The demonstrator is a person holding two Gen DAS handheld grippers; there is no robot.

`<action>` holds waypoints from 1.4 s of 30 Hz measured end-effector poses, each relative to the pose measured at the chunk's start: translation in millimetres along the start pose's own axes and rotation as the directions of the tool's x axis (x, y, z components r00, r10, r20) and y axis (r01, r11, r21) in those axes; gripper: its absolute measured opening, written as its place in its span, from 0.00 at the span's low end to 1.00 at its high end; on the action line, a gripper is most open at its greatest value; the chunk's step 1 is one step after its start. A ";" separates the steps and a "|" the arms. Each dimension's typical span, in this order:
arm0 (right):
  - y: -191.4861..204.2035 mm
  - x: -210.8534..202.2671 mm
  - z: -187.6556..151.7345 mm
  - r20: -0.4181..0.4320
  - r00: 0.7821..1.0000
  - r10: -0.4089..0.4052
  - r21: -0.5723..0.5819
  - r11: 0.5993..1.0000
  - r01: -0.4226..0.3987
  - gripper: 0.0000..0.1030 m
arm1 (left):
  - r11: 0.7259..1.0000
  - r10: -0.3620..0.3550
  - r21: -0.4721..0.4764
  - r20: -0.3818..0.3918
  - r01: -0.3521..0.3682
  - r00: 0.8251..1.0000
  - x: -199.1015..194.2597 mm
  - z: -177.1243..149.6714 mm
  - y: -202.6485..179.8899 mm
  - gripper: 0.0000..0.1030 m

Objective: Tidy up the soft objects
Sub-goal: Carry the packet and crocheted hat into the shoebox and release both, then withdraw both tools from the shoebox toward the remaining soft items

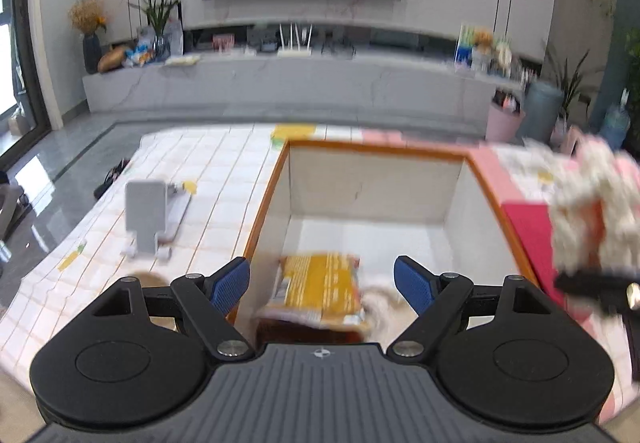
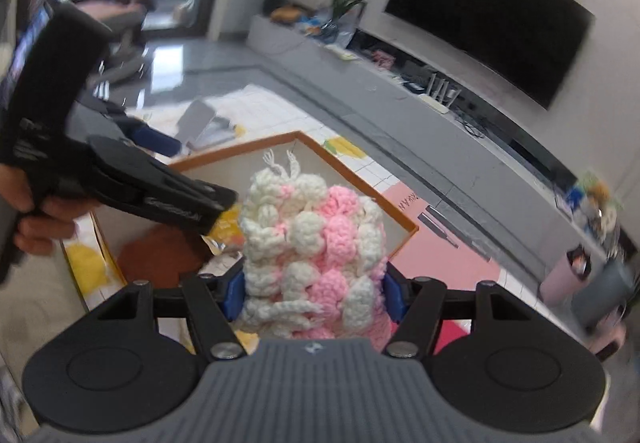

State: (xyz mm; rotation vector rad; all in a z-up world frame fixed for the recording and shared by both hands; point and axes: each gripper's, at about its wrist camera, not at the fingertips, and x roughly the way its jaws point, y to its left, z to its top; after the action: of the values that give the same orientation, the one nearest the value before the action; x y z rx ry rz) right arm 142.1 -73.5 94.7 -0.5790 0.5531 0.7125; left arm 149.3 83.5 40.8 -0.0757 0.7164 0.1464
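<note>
My right tool (image 2: 314, 293) pinches the knit (image 2: 316, 239) at its base; it is light, soft, compressible. My left tool (image 1: 322, 283) hangs spread above the box (image 1: 372, 179).

Left claw (image 1: 322, 285) gaped over the orange-rimmed box (image 1: 376, 151); yellow packet (image 1: 320, 289) lay inside. Right claw (image 1: 596, 285) carried a white-pink knit (image 1: 596, 203) beside the rim.

A table (image 1: 208, 167) covered by a white cloth with a thin orange grid and yellow prints. On it sits an open box (image 1: 280, 179) with an orange rim and white walls. Left of the box stands a grey phone stand (image 1: 146, 213). A pink mat (image 2: 436, 243) lies to the box's right.
</note>
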 end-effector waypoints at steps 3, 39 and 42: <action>-8.6 8.4 9.4 -0.016 0.999 0.048 -0.065 0.997 -0.049 0.64 | 1.000 0.016 -0.016 -0.034 -0.016 0.999 -2.8 -4.8 4.6 0.93; 38.9 113.9 13.2 -0.540 0.800 0.263 -0.524 0.639 -0.564 0.80 | 0.995 -0.095 -0.028 -0.071 0.093 0.993 4.6 -23.0 39.6 0.90; 38.3 107.9 16.0 -0.552 0.789 0.270 -0.514 0.635 -0.577 0.83 | 0.995 -0.103 -0.027 -0.071 0.101 0.992 2.7 -22.3 39.2 0.90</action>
State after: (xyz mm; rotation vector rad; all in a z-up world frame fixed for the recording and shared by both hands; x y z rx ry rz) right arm 186.5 7.9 25.6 -1.3326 0.8761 1.2910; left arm 130.6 119.7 21.6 -0.1406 0.7812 0.0548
